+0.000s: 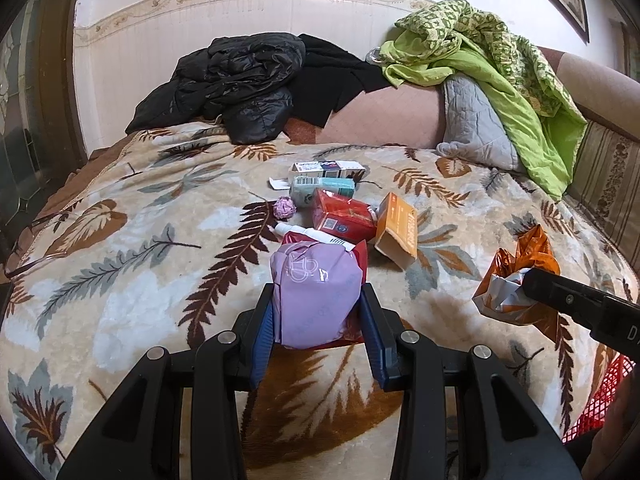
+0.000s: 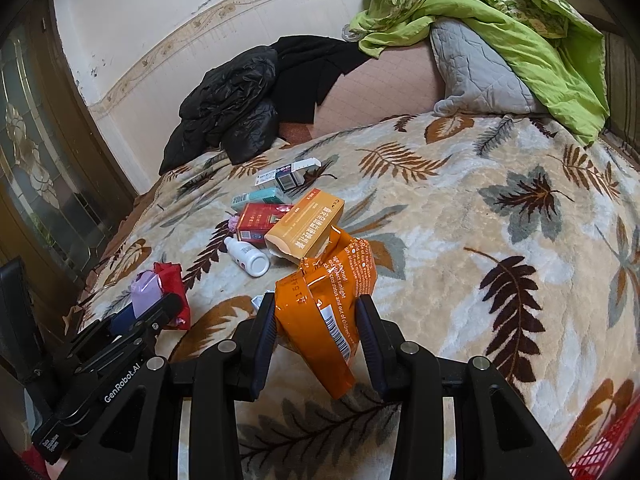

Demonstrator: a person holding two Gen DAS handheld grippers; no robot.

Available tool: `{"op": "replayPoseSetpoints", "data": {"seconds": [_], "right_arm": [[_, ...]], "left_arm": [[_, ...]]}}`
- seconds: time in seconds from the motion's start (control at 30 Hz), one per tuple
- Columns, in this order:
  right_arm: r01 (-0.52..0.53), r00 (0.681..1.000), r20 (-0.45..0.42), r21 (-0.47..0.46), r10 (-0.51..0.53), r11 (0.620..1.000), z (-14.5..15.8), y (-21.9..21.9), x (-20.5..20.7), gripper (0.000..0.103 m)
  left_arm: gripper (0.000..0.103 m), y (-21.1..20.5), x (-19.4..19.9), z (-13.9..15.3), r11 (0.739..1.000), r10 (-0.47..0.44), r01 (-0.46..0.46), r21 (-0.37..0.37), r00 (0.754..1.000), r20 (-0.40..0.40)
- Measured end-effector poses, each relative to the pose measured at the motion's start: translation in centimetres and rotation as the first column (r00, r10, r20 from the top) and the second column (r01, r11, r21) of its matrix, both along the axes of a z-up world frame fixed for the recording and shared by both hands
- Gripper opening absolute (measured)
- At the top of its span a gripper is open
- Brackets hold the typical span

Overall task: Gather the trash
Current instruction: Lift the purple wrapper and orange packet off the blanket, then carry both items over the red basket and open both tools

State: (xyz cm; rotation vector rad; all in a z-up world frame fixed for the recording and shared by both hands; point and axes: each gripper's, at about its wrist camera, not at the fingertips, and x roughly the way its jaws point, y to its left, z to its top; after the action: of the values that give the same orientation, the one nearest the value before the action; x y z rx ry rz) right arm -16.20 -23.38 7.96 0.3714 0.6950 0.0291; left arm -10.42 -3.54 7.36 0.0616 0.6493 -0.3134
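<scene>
Left gripper (image 1: 318, 316) jaws clamped on crumpled lilac plastic packet (image 1: 314, 296) with red wrapper behind, held above leaf-patterned beige blanket (image 1: 132, 280) on bed. Right gripper (image 2: 316, 332) jaws clamped on crumpled orange foil snack bag (image 2: 328, 300). Orange cardboard box (image 2: 306, 222), red box (image 2: 258, 222), white plastic bottle (image 2: 248, 258) lie clustered mid-blanket.

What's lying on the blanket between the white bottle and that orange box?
The red box lies between them, touching the orange box, with the white bottle just in front of it. The right wrist view shows this best.
</scene>
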Motion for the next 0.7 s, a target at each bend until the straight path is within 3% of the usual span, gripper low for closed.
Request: {"op": "replayPoseSetpoints", "data": {"seconds": [0.37,0.53,0.7], "right_arm": [[0.021,1.000,0.022,0.033,-0.022,0.999,1.3,-1.0,-3.7,0.043],[0.053,0.998,0.019,0.065,-0.054,0.996,1.9,-2.8,-6.8,0.043],[0.143,0.989,0.017,0.103,-0.146,0.984,2.4,-6.6,-11.4,0.043]], "left_arm": [[0.038,-1.3,-2.2,1.0,0.987,-0.151,0.150,-0.053,0.988,-0.012],[0.038,-3.6,-4.0,1.0,0.960,-0.270,0.262,-0.096,0.960,-0.072],[0.038,-6.7,-6.1,1.6,0.929,-0.366,0.359,-0.094,0.927,-0.078]]}}
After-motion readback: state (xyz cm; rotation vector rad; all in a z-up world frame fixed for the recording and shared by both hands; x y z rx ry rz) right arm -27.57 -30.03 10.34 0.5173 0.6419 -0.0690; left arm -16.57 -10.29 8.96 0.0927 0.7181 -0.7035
